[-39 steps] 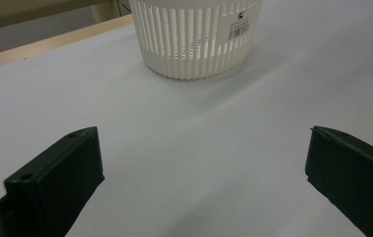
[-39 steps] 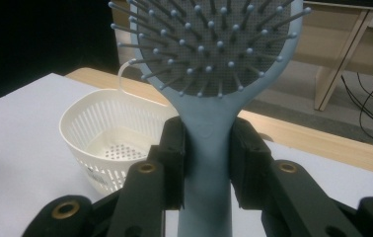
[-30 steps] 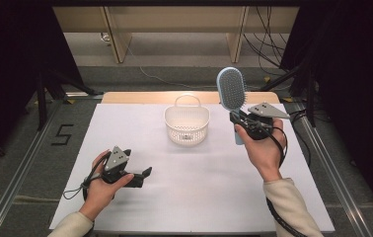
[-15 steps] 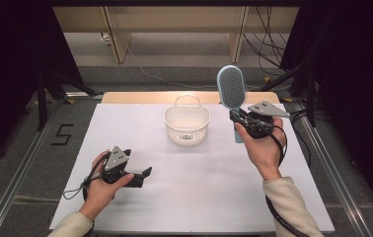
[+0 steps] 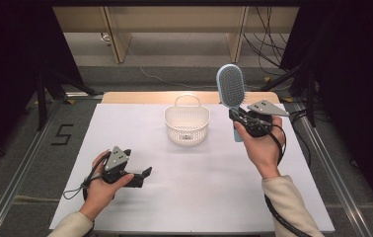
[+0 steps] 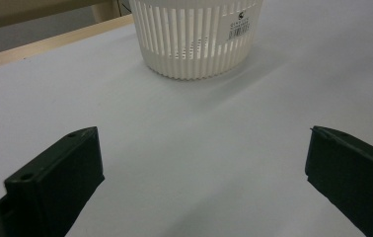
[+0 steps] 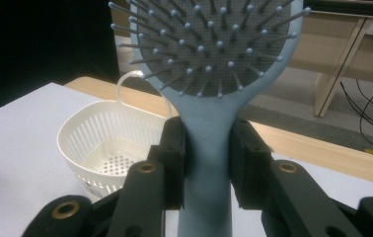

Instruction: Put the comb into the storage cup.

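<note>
A light blue hairbrush (image 5: 231, 89) stands upright in the air to the right of a white slatted basket (image 5: 187, 123). My right gripper (image 5: 237, 116) is shut on the hairbrush's handle (image 7: 207, 148), with the bristled head (image 7: 205, 44) above the jaws. Seen along the right gripper, the basket (image 7: 106, 143) lies lower left and holds nothing. My left gripper (image 5: 144, 176) rests low on the white table at the front left, open, with nothing between its fingers (image 6: 61, 177). The basket (image 6: 194, 34) stands ahead of it.
The white table top (image 5: 199, 187) has a wooden strip (image 5: 140, 97) along its far edge. Cables (image 5: 268, 34) and dark stands lie on the floor behind. A floor mark reading 5 (image 5: 62, 134) sits left of the table.
</note>
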`<action>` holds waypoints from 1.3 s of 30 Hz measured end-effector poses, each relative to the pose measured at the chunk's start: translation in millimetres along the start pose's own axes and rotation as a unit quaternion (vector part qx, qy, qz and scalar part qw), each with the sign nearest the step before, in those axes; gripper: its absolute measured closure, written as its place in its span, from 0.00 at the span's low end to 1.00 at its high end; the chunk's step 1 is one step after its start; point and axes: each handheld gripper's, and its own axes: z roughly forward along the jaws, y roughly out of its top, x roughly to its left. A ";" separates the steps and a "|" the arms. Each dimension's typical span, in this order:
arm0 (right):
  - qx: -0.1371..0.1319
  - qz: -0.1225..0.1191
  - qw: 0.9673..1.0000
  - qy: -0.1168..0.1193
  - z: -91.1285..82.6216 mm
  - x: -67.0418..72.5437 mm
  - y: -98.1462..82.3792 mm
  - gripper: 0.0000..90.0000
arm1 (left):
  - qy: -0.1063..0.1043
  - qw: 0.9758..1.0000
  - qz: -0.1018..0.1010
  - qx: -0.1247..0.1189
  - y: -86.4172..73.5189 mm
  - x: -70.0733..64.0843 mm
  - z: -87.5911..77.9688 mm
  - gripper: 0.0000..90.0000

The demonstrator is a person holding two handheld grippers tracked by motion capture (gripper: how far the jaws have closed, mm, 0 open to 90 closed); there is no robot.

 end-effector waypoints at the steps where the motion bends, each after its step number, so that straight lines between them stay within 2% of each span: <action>1: 0.000 0.000 1.000 0.001 0.3 0.0 0.1 0.78 | 0.000 1.000 0.000 0.000 0.0 0.0 0.0 0.01; 39: -0.006 0.002 1.000 0.003 7.1 -0.2 4.4 0.78 | 0.000 1.000 0.000 0.000 -0.2 0.2 -0.1 0.01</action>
